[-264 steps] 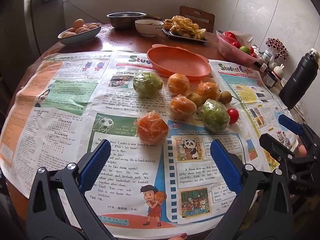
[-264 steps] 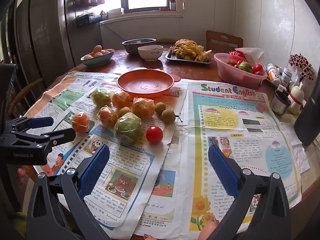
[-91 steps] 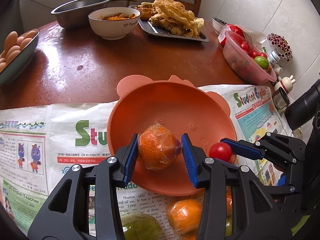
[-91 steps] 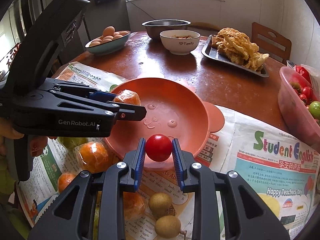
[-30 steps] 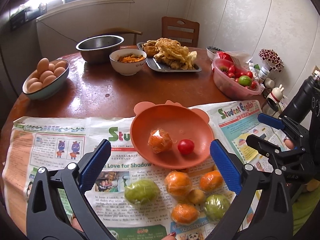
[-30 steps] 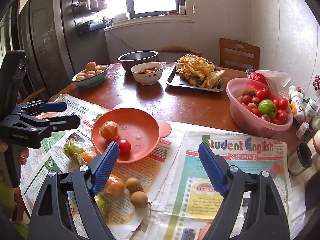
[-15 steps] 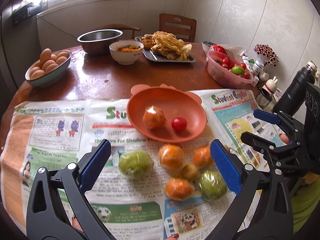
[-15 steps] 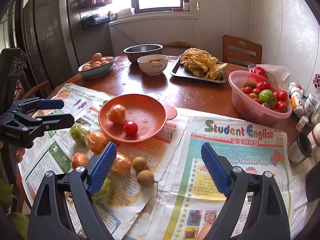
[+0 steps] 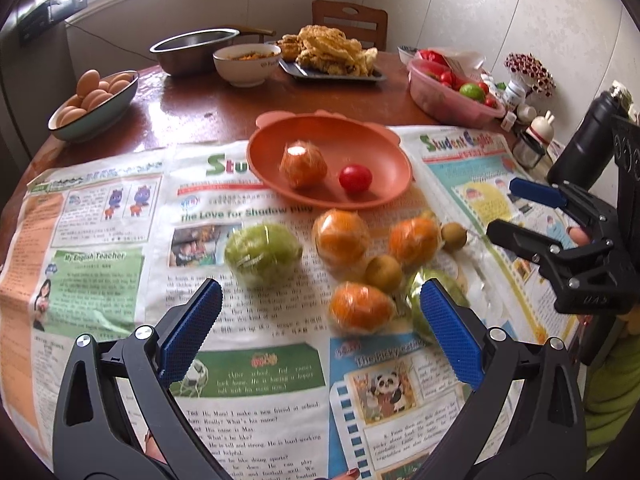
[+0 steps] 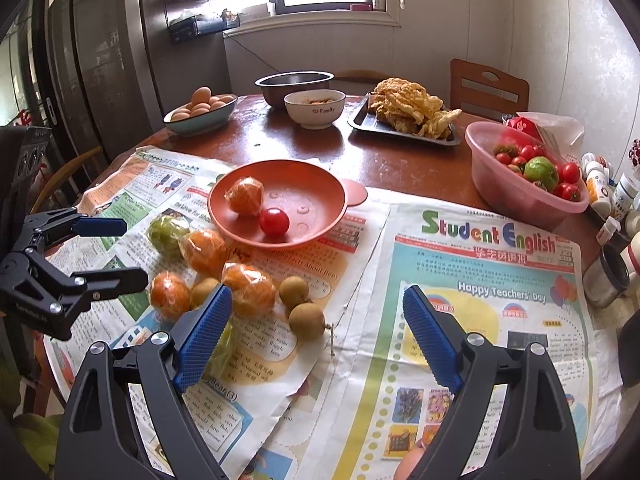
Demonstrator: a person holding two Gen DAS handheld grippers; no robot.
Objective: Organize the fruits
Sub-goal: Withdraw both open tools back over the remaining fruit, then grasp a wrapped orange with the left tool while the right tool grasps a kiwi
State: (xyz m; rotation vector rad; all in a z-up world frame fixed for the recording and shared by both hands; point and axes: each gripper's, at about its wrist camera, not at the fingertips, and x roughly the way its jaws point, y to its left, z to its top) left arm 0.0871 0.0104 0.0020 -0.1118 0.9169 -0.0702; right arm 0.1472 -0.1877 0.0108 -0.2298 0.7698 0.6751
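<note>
Above the loose fruit, both spread tongs [image 9: 320, 320] [image 10: 318, 324] have sunk nearer, empty.

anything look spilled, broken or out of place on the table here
Nothing is spilled or damaged. The orange plate sits upright holding one wrapped orange and a red tomato. The other fruit lies in a loose cluster on the newspaper, not yet sorted. The newspaper sheets overlap a little unevenly.
</note>
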